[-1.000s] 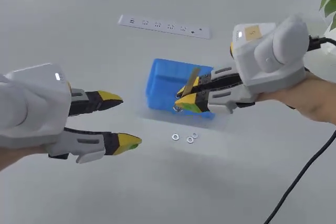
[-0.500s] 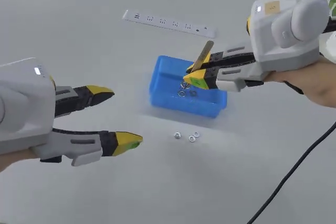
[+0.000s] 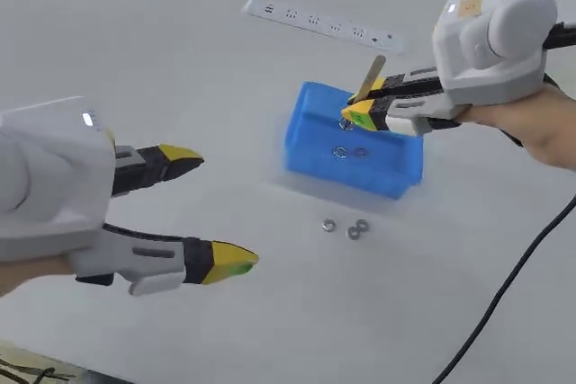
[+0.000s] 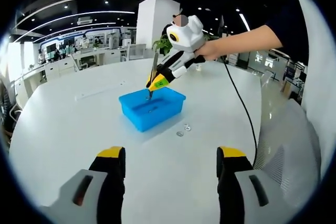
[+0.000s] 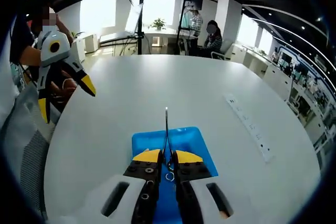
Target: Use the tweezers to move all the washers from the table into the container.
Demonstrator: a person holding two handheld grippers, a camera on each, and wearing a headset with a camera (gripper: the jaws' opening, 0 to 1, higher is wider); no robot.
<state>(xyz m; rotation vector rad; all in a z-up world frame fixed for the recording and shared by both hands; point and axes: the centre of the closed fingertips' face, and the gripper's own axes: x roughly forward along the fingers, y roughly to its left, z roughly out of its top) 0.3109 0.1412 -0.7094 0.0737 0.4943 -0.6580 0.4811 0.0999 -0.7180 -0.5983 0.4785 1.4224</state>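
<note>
Tweezers (image 3: 371,75) are clamped in the right gripper (image 3: 358,116) above the blue container (image 3: 396,177). The left gripper (image 3: 219,210) is held wide apart and empty. Three washers (image 3: 346,227) are noted on the surface (image 3: 180,42), just beside the container.

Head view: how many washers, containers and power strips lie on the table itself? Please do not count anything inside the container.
Washers: 3
Blue container: 1
Power strip: 1
Total: 5
</note>
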